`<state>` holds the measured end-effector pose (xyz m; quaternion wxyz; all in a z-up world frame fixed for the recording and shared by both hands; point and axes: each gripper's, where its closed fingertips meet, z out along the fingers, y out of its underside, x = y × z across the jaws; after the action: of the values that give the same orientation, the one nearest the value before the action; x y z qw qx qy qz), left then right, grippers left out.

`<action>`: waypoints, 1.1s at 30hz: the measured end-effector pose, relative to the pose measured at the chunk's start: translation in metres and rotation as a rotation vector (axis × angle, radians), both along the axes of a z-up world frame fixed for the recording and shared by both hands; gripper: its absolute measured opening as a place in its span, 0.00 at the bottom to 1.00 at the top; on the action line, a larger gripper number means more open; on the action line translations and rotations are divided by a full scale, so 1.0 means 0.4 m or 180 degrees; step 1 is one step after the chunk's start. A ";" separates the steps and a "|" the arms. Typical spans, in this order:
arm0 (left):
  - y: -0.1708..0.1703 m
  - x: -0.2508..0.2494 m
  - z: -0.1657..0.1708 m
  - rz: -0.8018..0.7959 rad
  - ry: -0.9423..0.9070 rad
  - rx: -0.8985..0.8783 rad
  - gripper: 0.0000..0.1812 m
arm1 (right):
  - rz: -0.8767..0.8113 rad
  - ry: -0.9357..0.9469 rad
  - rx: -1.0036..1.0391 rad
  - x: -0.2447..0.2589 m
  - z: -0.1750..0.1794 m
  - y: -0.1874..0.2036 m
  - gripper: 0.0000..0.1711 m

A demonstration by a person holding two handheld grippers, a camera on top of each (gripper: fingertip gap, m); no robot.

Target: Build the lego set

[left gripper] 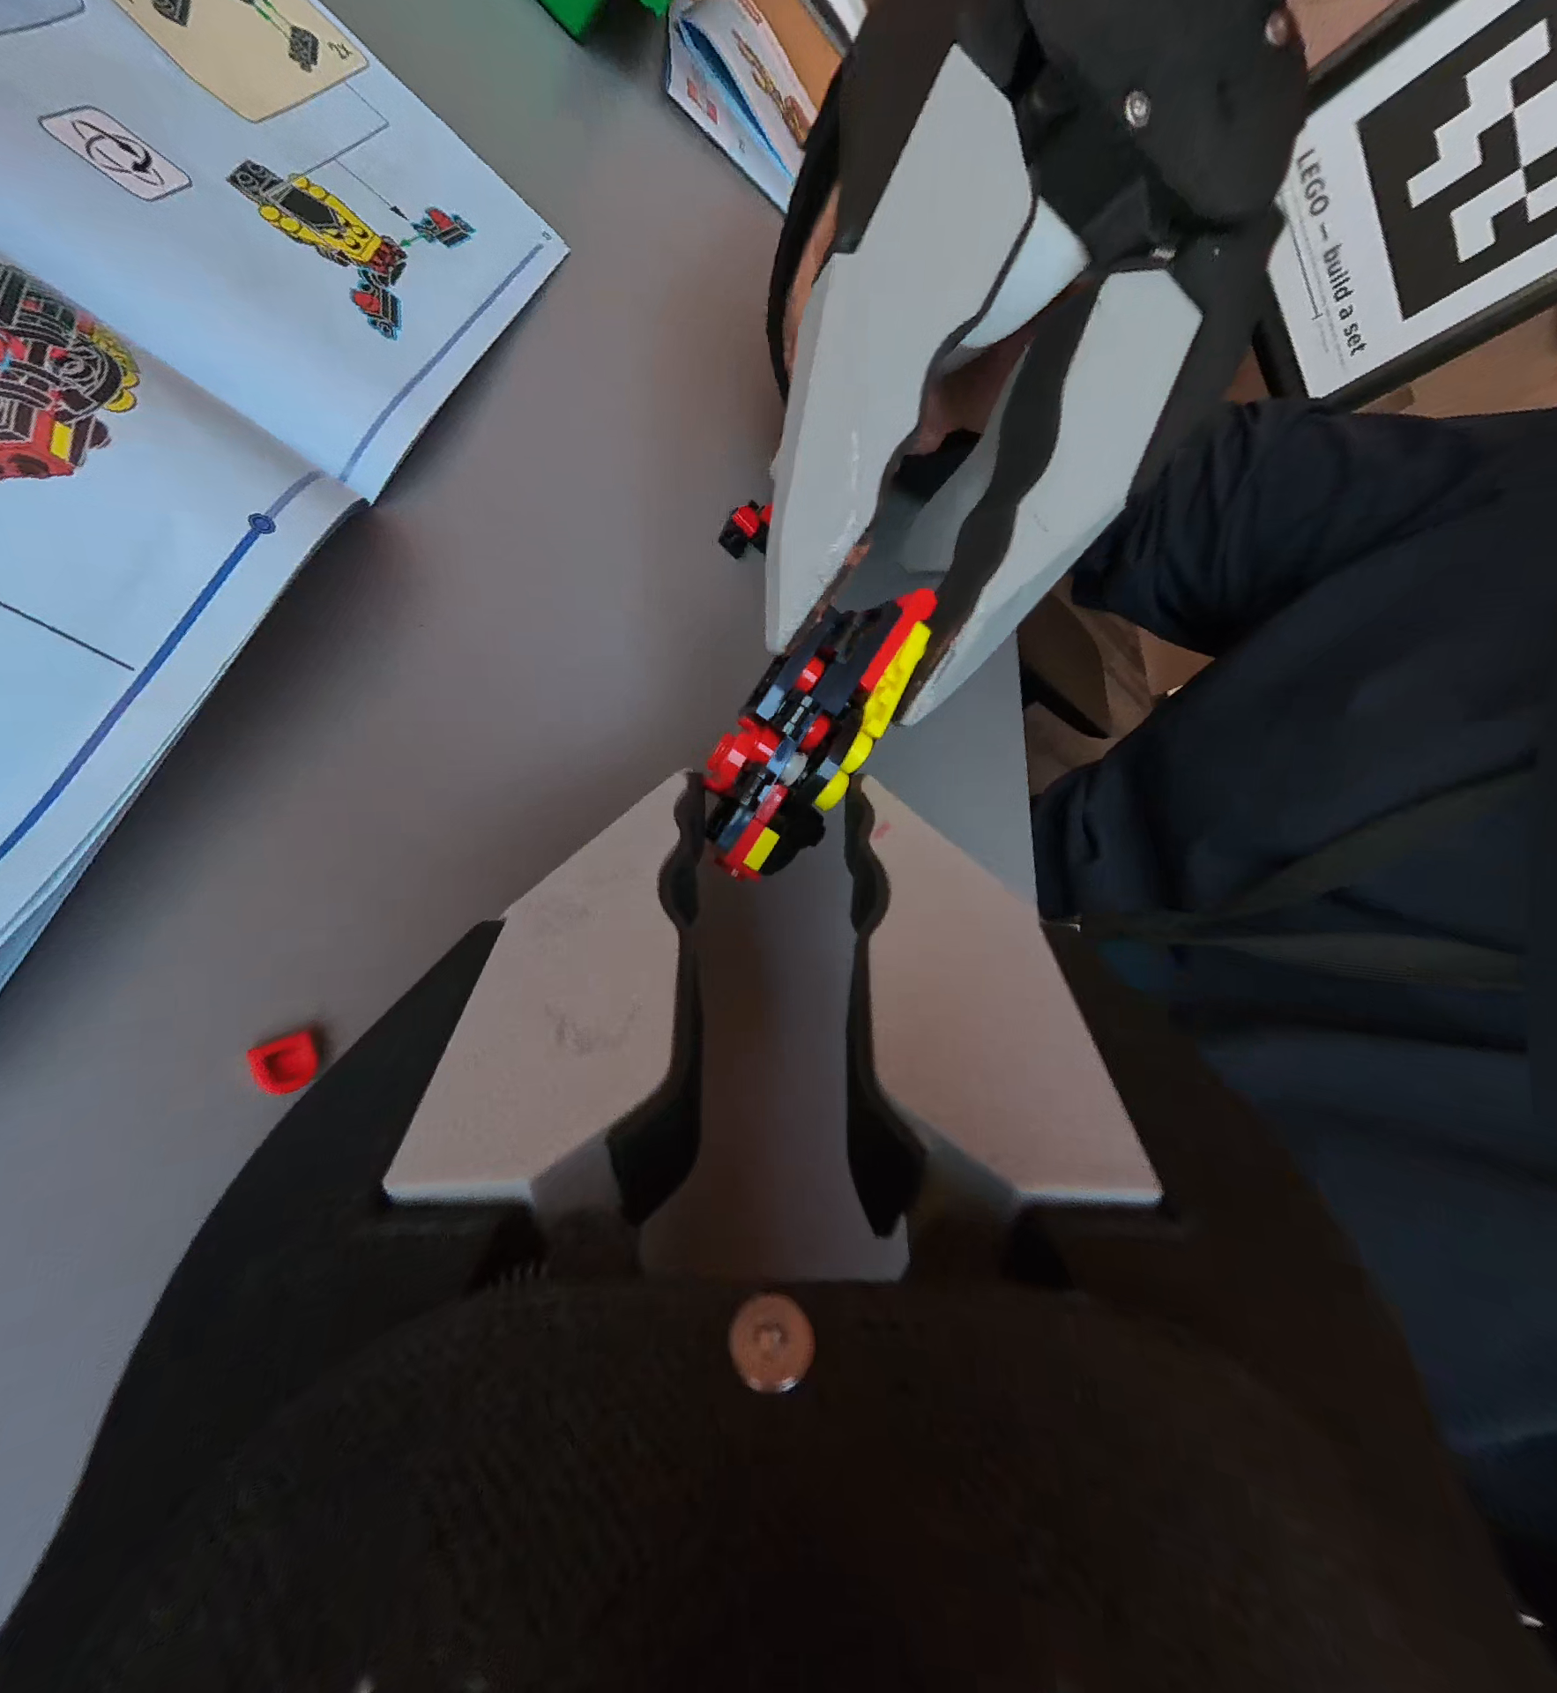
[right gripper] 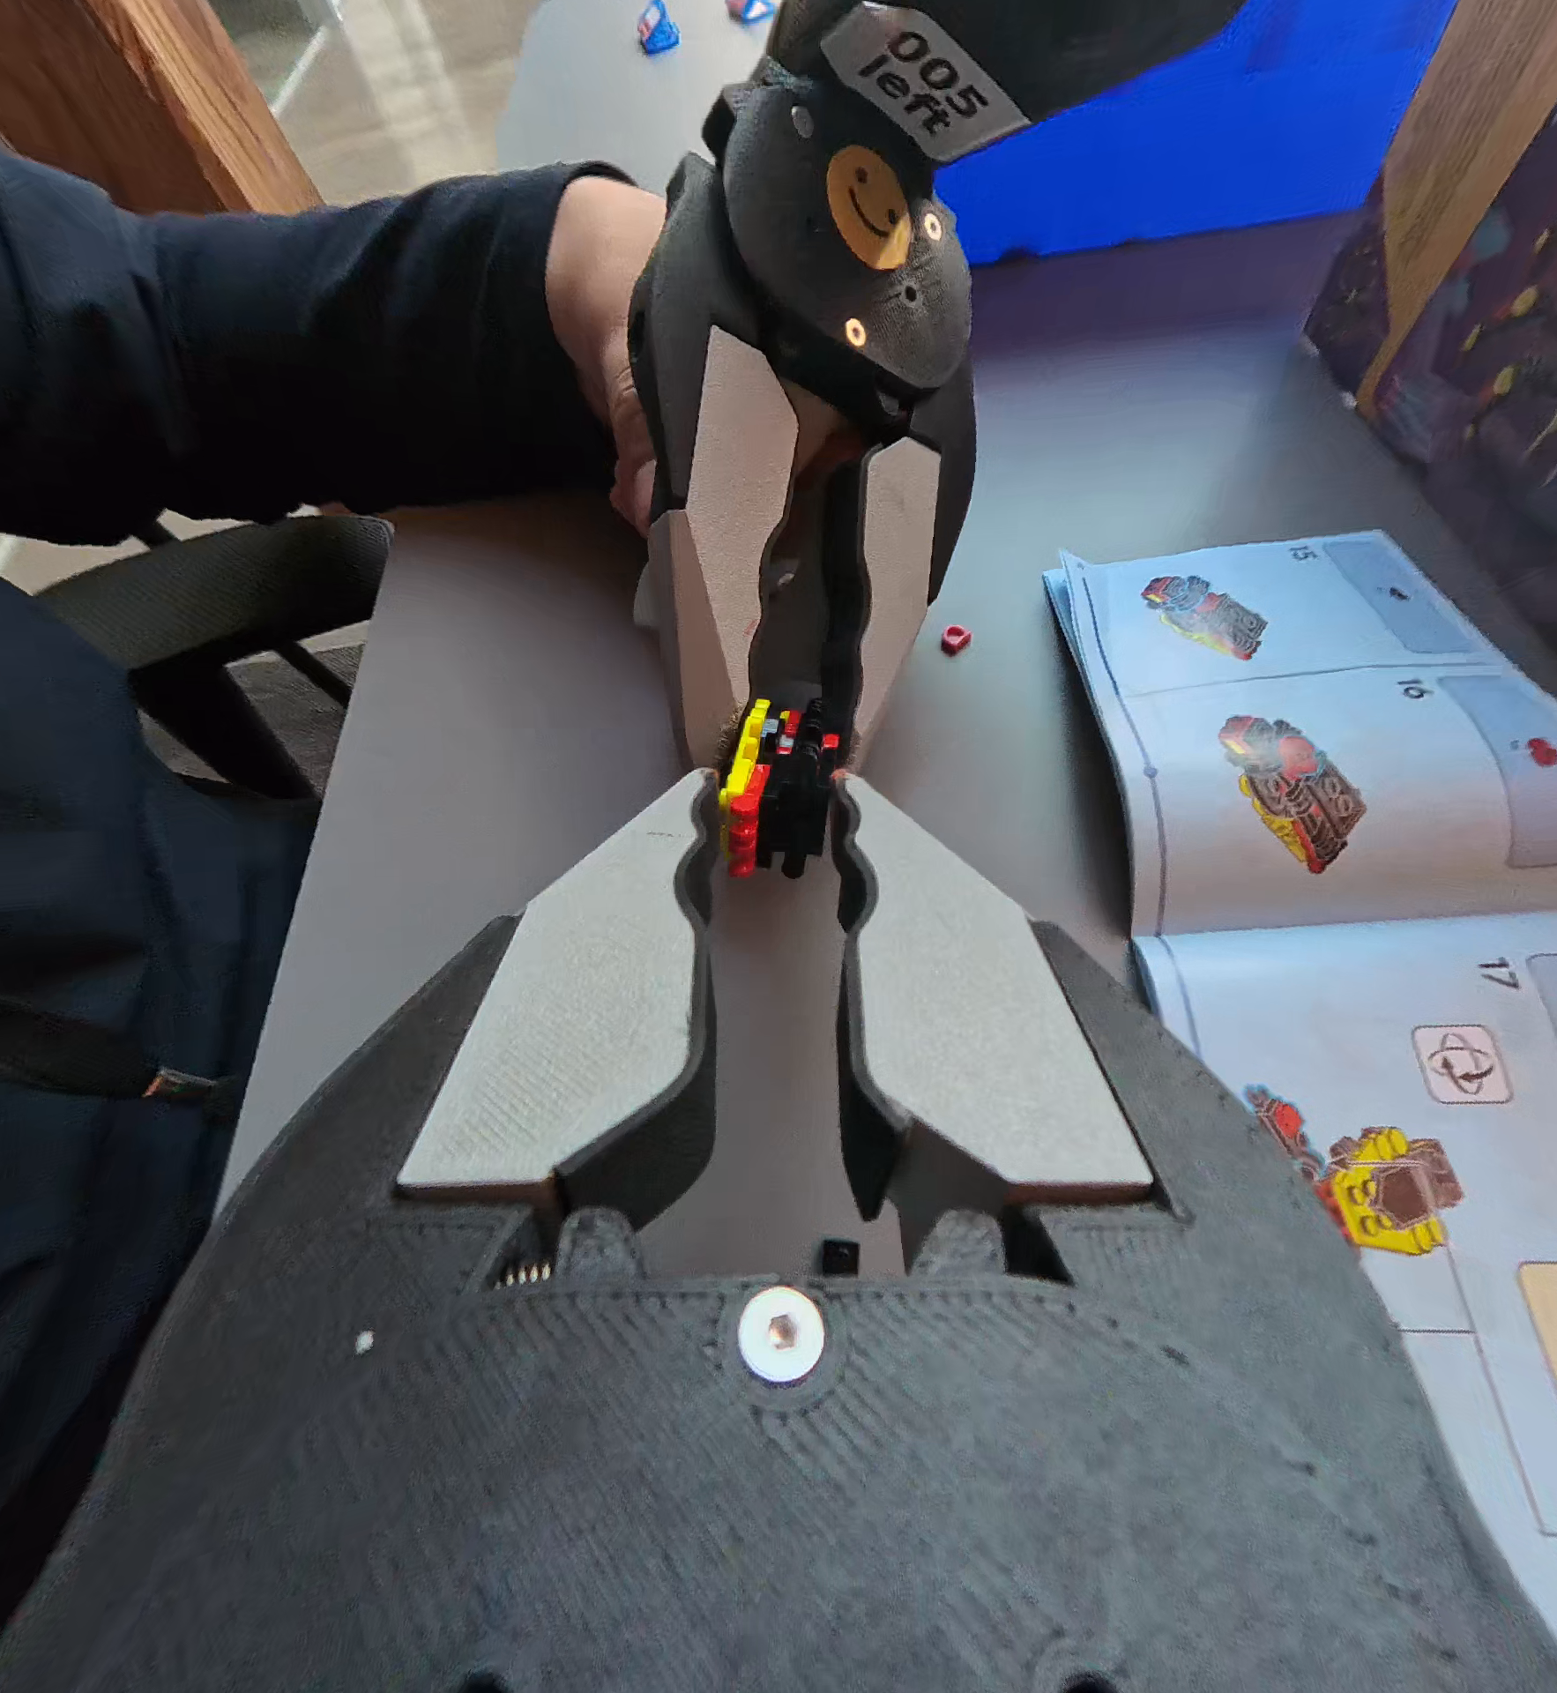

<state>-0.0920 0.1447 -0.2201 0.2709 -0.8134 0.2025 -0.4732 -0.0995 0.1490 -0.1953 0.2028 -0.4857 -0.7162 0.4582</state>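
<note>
Left gripper (left gripper: 770, 792): nearly closed — pinches studded red-yellow-black model (left gripper: 802, 733).
Right gripper (right gripper: 766, 788): nearly closed, clamps model's opposite end.
Loose brick (left gripper: 285, 1060): red, rounded — left of left gripper.

Beside you, the grey surface (right gripper: 500, 660) carries a dark purple box (right gripper: 1489, 302) at its far right edge; a placard with a black-and-white marker (left gripper: 1480, 174) stands behind; a black chair (right gripper: 234, 586) sits by the surface's edge; a wooden post (right gripper: 124, 101) rises beyond your dark sleeve (right gripper: 280, 339).
</note>
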 end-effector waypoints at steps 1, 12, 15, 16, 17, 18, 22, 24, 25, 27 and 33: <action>0.001 0.000 -0.002 0.0003 0.0016 -0.0002 0.15 | -0.0001 -0.0053 -0.0081 0.003 -0.002 0.003 0.12; 0.078 -0.074 0.035 0.0594 0.0399 0.0715 0.14 | -0.0840 0.0138 -0.0841 0.049 0.102 0.227 0.11; 0.101 -0.096 0.046 0.0782 0.0677 0.1036 0.15 | -0.0993 0.0338 -0.1266 0.073 0.153 0.277 0.11; 0.111 -0.104 0.041 0.0852 0.0850 0.1132 0.17 | -0.1011 0.0296 -0.1317 0.073 0.146 0.280 0.11; 0.118 -0.111 0.034 0.0884 0.1057 0.1245 0.20 | -0.1008 0.0225 -0.1356 0.069 0.133 0.276 0.11; 0.121 -0.110 0.030 0.0871 0.1253 0.1384 0.24 | -0.0997 0.0185 -0.1409 0.060 0.122 0.267 0.11; 0.138 -0.077 0.036 0.0895 0.1706 0.1938 0.25 | -0.0857 0.0096 -0.1822 0.021 0.099 0.203 0.11; 0.148 -0.063 0.045 0.0947 0.1837 0.2178 0.24 | -0.0750 0.0015 -0.1940 0.010 0.089 0.169 0.11; 0.149 -0.054 0.048 0.0933 0.1876 0.2289 0.24 | -0.0730 -0.0022 -0.1930 0.005 0.081 0.157 0.11; 0.144 -0.033 0.054 0.0838 0.1905 0.2487 0.22 | -0.0720 -0.0064 -0.1896 -0.003 0.069 0.142 0.11; 0.144 -0.027 0.056 0.0816 0.2007 0.2633 0.18 | -0.0687 -0.0114 -0.2206 -0.012 0.058 0.132 0.11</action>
<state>-0.1029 0.2024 -0.1978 0.5504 -0.7597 0.3427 -0.0497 -0.1044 0.2017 -0.1720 0.0607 -0.6063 -0.4665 0.6411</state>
